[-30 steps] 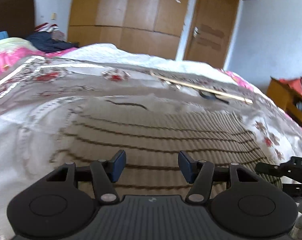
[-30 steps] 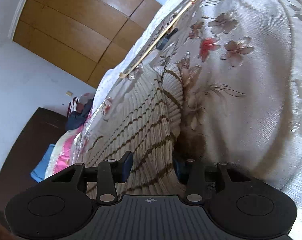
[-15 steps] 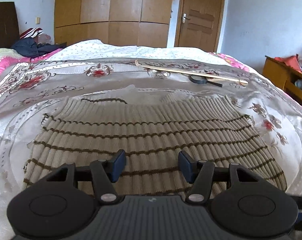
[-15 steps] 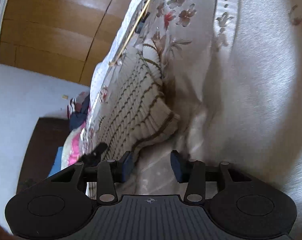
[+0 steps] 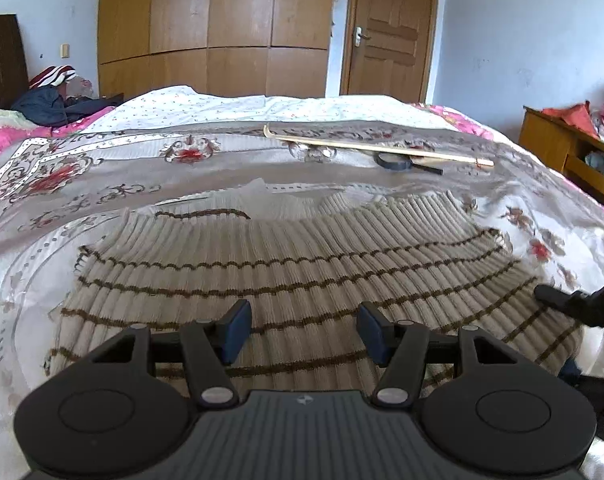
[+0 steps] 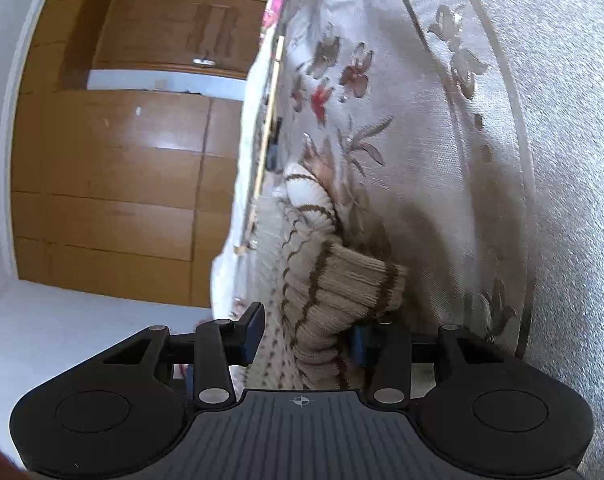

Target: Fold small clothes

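The striped sweater (image 5: 286, 272) lies spread flat on the bed (image 5: 102, 168), unfolded. Left hand-held gripper (image 5: 303, 330) hovers open over its hem; right hand-held gripper (image 6: 302, 338) gapes around its corner, not yet clamped.

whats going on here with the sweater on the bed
A person with a gripper in each hand is folding a striped sweater that lies spread flat on a flowered bedspread. The left gripper hovers open over the sweater's near hem, holding nothing. The right gripper is at the sweater's corner with a bunched piece of the knit between its fingers, which are apart. A thin wooden stick lies farther back on the bed.
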The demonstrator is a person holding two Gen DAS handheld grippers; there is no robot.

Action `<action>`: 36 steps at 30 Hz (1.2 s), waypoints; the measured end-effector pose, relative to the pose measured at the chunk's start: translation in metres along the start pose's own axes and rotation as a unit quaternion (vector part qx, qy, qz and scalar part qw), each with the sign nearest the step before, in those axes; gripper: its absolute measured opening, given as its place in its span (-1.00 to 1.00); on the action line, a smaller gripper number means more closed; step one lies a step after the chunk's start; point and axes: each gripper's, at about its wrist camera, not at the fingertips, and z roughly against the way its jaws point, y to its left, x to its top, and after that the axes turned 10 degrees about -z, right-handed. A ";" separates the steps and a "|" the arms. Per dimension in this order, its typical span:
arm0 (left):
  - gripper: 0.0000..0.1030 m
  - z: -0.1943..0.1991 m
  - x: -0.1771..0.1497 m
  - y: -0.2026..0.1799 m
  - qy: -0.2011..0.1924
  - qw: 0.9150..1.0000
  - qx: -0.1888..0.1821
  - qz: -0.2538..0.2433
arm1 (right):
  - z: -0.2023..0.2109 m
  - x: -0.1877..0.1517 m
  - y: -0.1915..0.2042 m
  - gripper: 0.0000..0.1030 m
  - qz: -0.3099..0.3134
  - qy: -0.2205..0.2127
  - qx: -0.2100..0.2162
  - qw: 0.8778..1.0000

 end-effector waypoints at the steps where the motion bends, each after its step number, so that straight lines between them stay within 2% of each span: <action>1: 0.32 -0.002 -0.001 -0.001 0.002 1.000 0.000 -0.007 | 0.000 -0.003 0.001 -0.21 0.023 -0.009 -0.008 1.000; 3: 0.34 -0.007 -0.004 -0.004 0.005 1.000 0.001 -0.019 | 0.001 -0.003 0.006 -0.25 0.068 -0.013 -0.032 0.997; 4: 0.35 -0.009 -0.005 -0.005 0.006 1.000 0.002 -0.023 | -0.004 -0.006 0.010 -0.20 0.079 -0.015 -0.032 0.996; 8: 0.36 -0.009 -0.004 -0.006 0.006 1.000 0.001 -0.026 | -0.006 -0.005 0.022 -0.15 0.064 -0.031 -0.005 0.997; 9: 0.36 -0.009 -0.004 -0.005 0.006 1.000 -0.001 -0.026 | -0.009 -0.005 0.025 -0.15 0.083 -0.041 -0.009 0.996; 11: 0.36 -0.009 -0.004 -0.004 0.006 1.000 -0.003 -0.026 | -0.025 -0.003 0.025 -0.13 0.110 -0.028 -0.035 0.993; 12: 0.36 -0.009 -0.003 -0.004 0.006 1.000 -0.004 -0.026 | -0.029 -0.001 0.023 -0.21 0.104 -0.025 -0.043 0.993; 13: 0.36 -0.008 -0.003 -0.004 0.006 1.000 -0.005 -0.025 | -0.026 0.001 0.021 -0.21 0.094 -0.028 -0.037 0.995; 14: 0.36 -0.008 -0.003 -0.003 0.007 1.000 -0.006 -0.023 | -0.021 0.000 0.022 -0.12 0.090 -0.029 -0.025 0.995; 17: 0.36 -0.009 -0.003 -0.001 0.008 1.000 -0.010 -0.021 | -0.023 -0.005 0.029 -0.13 0.141 -0.041 -0.028 0.989; 20: 0.36 -0.009 -0.002 -0.001 0.009 1.000 -0.012 -0.024 | -0.031 0.008 0.020 -0.24 0.090 -0.045 -0.024 0.995; 23: 0.36 -0.009 0.000 0.001 0.012 1.000 -0.015 -0.021 | -0.036 0.010 0.028 -0.13 0.099 -0.035 -0.014 0.994; 24: 0.36 -0.009 0.001 0.001 0.013 1.000 -0.014 -0.022 | -0.041 0.015 0.028 -0.27 0.092 -0.023 -0.018 0.995; 27: 0.36 -0.008 0.003 0.000 0.008 1.000 -0.002 -0.022 | -0.038 0.025 0.027 -0.51 0.056 -0.005 -0.030 0.998; 30: 0.36 -0.005 0.002 0.005 -0.018 1.000 0.019 0.000 | -0.029 0.023 0.042 -0.54 0.088 -0.013 -0.022 0.996; 32: 0.37 -0.016 -0.003 0.004 -0.005 1.000 -0.008 0.002 | -0.027 0.020 0.051 -0.54 0.092 -0.016 -0.013 0.996; 34: 0.38 -0.022 -0.008 -0.004 -0.005 1.000 -0.006 -0.027 | -0.029 0.012 0.066 -0.54 0.121 -0.019 -0.018 0.992; 36: 0.38 -0.019 -0.007 0.000 -0.009 1.000 -0.015 -0.019 | -0.035 -0.003 0.088 -0.55 0.170 -0.022 -0.022 0.985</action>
